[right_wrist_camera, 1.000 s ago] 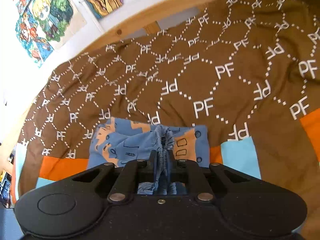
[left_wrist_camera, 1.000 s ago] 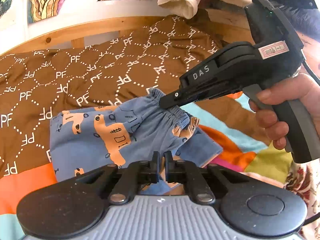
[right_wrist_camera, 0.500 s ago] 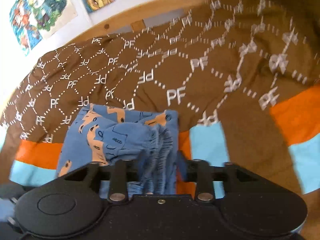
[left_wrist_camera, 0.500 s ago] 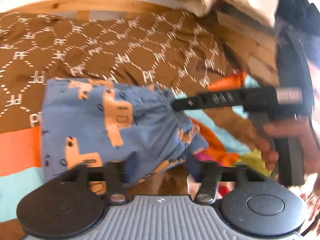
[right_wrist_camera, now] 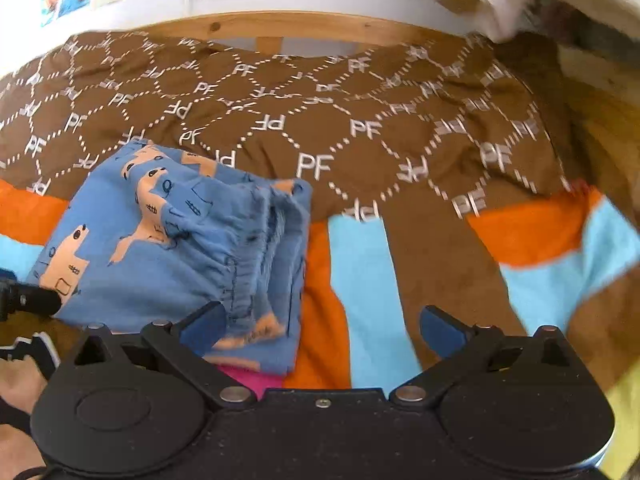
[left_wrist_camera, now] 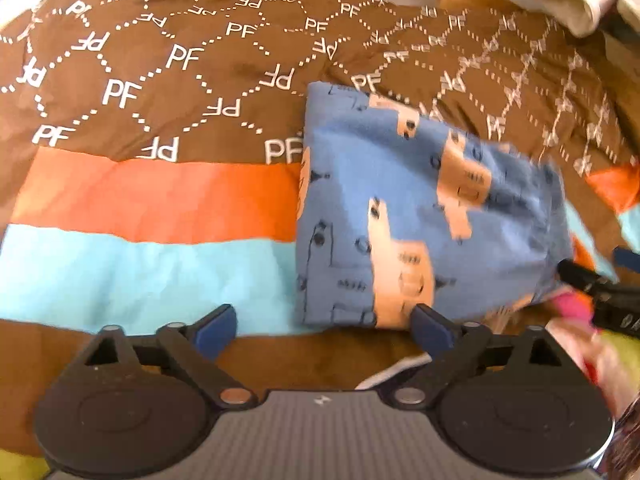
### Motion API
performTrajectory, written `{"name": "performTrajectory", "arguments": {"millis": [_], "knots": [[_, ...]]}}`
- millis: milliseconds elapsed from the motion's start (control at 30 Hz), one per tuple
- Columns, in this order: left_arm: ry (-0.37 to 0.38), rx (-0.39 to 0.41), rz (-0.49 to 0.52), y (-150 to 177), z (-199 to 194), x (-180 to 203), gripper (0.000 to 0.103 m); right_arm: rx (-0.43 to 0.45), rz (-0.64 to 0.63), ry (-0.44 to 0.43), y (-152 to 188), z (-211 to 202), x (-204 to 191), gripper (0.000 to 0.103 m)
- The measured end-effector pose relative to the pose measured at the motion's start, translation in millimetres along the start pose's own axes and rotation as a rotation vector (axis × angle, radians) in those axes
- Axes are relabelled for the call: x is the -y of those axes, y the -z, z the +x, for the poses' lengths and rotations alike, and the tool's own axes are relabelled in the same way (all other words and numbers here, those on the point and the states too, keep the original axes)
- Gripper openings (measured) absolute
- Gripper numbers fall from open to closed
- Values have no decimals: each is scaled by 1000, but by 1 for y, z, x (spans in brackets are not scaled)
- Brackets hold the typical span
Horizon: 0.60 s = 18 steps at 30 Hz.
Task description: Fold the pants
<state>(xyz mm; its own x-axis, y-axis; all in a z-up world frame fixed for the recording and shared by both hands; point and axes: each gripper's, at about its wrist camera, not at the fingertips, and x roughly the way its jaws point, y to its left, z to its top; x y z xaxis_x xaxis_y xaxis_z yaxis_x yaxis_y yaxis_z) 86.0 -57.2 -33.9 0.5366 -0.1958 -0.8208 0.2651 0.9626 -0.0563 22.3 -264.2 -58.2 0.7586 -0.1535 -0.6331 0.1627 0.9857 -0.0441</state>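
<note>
The pants (left_wrist_camera: 420,208) lie folded on the bed's patterned blanket (left_wrist_camera: 160,200), a compact blue bundle. Both tools have just been opening: the left tool (left_wrist_camera: 324,326) and the right tool (right_wrist_camera: 320,326) stand wide, with nothing pressed between the pads. From the left tool the bundle lies at about one o'clock; from the right tool, at about ten o'clock, its gathered waistband (right_wrist_camera: 260,240) nearest. The bundle's long axis runs away from both tools. The right tool seems slightly nearer.
</note>
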Motion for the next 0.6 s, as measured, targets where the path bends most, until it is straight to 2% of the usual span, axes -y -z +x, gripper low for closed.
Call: {"name": "performTrajectory", "arguments": {"millis": [100,200,300,467,600], "knots": [[-19,2,29,5,-9,1,98,4,3,45,4,-8,1,102],[-32,89,26,-11,-23,-2,99,76,-57,35,-6,-19,-1,102],[-19,180,12,-42,-30,-5,103,126,-122,-2,-25,-15,-6,102],[-38,218,90,-94,-1,2,103,141,-229,-121,-65,18,-31,102],[-39,202,99,-119,37,-1,103,112,-271,-172,-84,47,-47,102]]}}
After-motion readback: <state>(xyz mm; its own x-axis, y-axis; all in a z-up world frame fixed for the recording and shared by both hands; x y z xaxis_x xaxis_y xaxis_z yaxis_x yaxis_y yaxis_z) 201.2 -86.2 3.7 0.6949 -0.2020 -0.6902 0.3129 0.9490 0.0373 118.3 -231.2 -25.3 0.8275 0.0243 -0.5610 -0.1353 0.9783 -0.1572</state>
